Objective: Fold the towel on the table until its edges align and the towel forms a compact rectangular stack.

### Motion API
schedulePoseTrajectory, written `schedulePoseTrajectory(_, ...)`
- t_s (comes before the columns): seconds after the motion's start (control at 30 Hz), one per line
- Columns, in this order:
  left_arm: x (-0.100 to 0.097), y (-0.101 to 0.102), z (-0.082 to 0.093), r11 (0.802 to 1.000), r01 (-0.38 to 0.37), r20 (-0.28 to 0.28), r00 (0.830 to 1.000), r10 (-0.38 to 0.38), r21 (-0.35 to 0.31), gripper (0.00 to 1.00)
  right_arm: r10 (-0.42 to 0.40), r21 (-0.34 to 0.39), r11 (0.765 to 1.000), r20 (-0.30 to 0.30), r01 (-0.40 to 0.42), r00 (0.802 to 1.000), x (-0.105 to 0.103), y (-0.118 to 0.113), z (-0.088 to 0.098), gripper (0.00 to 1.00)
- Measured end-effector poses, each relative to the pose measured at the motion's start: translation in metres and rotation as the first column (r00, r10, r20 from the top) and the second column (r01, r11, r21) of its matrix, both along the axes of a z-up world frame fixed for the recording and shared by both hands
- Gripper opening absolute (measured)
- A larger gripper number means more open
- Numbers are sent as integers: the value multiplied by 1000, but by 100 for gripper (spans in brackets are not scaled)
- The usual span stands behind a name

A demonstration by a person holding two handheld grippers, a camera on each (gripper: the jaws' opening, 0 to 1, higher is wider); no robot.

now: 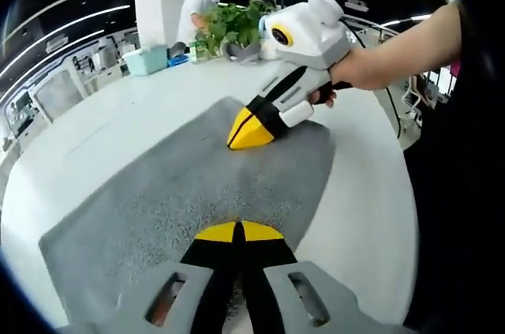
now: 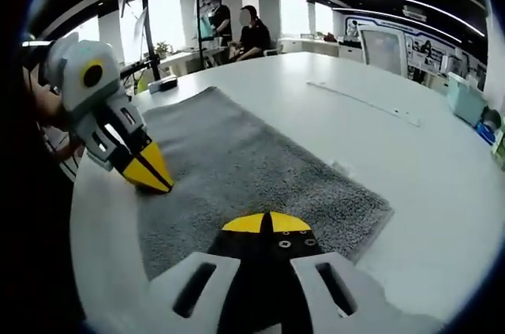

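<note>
Spread flat on table (image 1: 95, 136): towel (image 1: 181, 192). At opposite ends of towel, tips touching it: left gripper (image 1: 238, 231), right gripper (image 1: 251, 130). Behind, on table: plant (image 1: 229, 26).

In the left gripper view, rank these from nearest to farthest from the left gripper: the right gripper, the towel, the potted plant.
1. The towel, directly at the tips of the left gripper, spread on the white table.
2. The right gripper, across the towel at its far edge, tips down on it.
3. The potted plant, beyond it, at the table's far side.
</note>
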State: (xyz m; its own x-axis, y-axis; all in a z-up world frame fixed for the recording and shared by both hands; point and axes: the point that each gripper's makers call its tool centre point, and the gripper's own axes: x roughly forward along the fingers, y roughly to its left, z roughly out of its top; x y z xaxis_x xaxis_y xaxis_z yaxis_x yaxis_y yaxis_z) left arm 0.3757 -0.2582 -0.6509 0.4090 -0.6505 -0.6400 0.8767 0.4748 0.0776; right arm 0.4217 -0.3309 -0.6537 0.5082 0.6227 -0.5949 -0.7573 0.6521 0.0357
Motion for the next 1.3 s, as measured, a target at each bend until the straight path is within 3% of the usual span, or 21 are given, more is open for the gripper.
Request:
schedulePoseTrajectory(0.33,11,20,0,996,-73,7,997,72,46,0,75,-158,985,44,-68,996,-16,3,-1,0)
schedulePoseTrajectory(0.43,13,22,0,995,-81,4,997,81,51,0,130,-222,969,68,-112,989,-22,4,-2,0)
schedulePoseTrajectory(0.53,15,24,-1,990,-30,64,998,21,139,0,209,-317,934,104,-167,972,-27,6,-2,0)
schedulePoseTrajectory(0.63,15,23,-1,983,-8,88,996,-8,185,0,228,-346,921,101,-181,969,-30,8,-3,0)
schedulePoseTrajectory(0.83,17,27,-1,981,-13,85,996,-4,194,0,268,-402,890,83,-214,960,-36,10,-4,0)
schedulePoseTrajectory(0.9,18,30,-1,977,-26,89,996,8,211,0,292,-416,877,67,-239,954,-40,13,-4,0)
schedulePoseTrajectory(1.0,23,36,-2,967,-57,109,994,31,246,1,288,-404,878,21,-255,957,-47,19,-4,0)
schedulePoseTrajectory(1.17,28,41,-1,967,-78,91,994,58,242,1,288,-398,874,-40,-280,957,-57,25,-5,0)
schedulePoseTrajectory(1.23,29,42,-2,966,-77,87,995,57,248,1,320,-372,866,-99,-333,942,-67,29,-6,0)
schedulePoseTrajectory(1.3,30,42,-2,962,-78,84,995,57,263,1,312,-320,878,-182,-357,932,-76,32,-5,0)
